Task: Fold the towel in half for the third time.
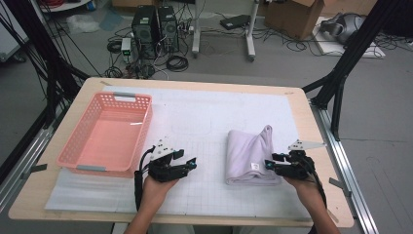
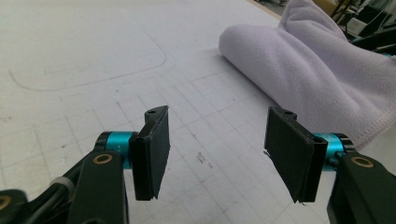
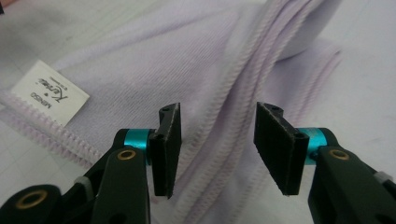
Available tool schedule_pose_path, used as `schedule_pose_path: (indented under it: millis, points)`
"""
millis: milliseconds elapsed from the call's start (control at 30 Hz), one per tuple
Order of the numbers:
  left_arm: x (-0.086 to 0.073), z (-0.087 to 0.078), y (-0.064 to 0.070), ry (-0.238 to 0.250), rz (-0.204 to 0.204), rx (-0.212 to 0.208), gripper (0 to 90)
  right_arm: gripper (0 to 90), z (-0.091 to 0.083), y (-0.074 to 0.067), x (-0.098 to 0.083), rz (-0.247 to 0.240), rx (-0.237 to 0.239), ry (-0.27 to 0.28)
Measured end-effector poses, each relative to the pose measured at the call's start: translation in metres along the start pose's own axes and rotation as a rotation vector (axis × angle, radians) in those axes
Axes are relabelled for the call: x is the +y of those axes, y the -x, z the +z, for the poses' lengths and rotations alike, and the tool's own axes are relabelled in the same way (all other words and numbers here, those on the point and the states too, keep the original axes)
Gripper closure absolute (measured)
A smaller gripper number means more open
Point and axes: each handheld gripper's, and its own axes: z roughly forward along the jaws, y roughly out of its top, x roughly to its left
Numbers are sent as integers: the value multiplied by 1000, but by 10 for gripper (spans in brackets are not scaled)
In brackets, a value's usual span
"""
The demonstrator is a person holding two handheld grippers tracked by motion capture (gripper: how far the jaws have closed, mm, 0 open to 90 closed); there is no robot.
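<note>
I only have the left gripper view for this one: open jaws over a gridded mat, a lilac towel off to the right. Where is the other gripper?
Observer: The right gripper is at the near right corner of the folded towel, jaws open, hems lying between the pads without being pinched.
Operator: Any label on that towel?
Observer: Yes, a small white tag is sewn at the hem, left of the right gripper's jaws in its own view.
Operator: Anything else on the table?
Observer: A pink basket stands at the left side of the mat, beside the left gripper, with nothing inside it.
</note>
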Motion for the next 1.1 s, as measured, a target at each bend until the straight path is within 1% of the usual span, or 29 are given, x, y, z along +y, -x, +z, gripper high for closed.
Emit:
schedule_pose_path:
  millis: [33,67,167,233,300,333,400,467,500,533,567,600,633,667,700,733,767,867,900,933,967,1000,1033,1067,1100]
  points:
    - [-1,-1,0,1,-2,-3,406,687,3,0,0,-2,5,-15]
    - [-2,-2,0,2,-4,-3,406,805,3,-2,0,-6,3,-20]
    - [-5,-7,-2,2,-1,1,406,828,-3,-6,4,-38,-18,-15]
    - [-7,-9,-4,7,-9,3,406,830,-9,-8,6,-58,-56,-34]
    - [-9,-11,-5,7,-9,5,406,830,-16,-8,8,-60,-81,-41]
    - [-10,-12,-6,8,-12,5,406,830,-20,-8,8,-52,-97,-50]
    - [-11,-14,-6,10,-8,5,406,828,-26,-8,6,-54,-130,-71]
    - [-12,-16,-6,11,-6,6,406,803,-27,-7,4,-42,-139,-108]
    - [-12,-17,-6,13,-7,7,406,764,-27,-7,3,-46,-156,-121]
    - [-13,-17,-7,14,-6,6,406,711,-29,-7,2,-45,-170,-114]
    - [-13,-18,-7,15,-6,6,406,665,-31,-8,4,-41,-178,-98]
    - [-13,-18,-7,15,-9,8,406,621,-34,-9,10,-49,-177,-43]
    - [-13,-18,-7,15,-9,7,406,621,-34,-9,10,-49,-177,-43]
    - [-13,-19,-7,16,-8,7,406,572,-34,-12,21,-72,-183,-1]
    - [-12,-19,-7,17,-8,8,406,568,-32,-13,28,-89,-183,13]
    - [-12,-20,-7,18,-7,9,406,565,-29,-15,35,-103,-174,31]
    - [-12,-20,-8,18,-5,7,406,565,-29,-15,35,-103,-174,31]
    - [-12,-24,-9,19,-4,12,404,536,-13,-19,55,-142,-151,47]
    - [-13,-25,-9,19,-2,13,404,527,-5,-21,61,-155,-149,48]
    - [-13,-25,-10,18,0,13,403,521,4,-22,67,-159,-137,40]
    - [-14,-26,-10,17,-4,17,403,523,13,-23,72,-152,-125,25]
    - [-14,-27,-11,17,-4,17,403,533,22,-24,76,-154,-118,9]
    - [-15,-27,-11,15,-3,18,403,548,40,-24,82,-162,-111,-30]
    - [-15,-28,-11,16,-2,16,403,548,40,-24,82,-162,-111,-30]
    - [-16,-28,-11,14,-2,17,403,558,59,-23,86,-160,-109,-89]
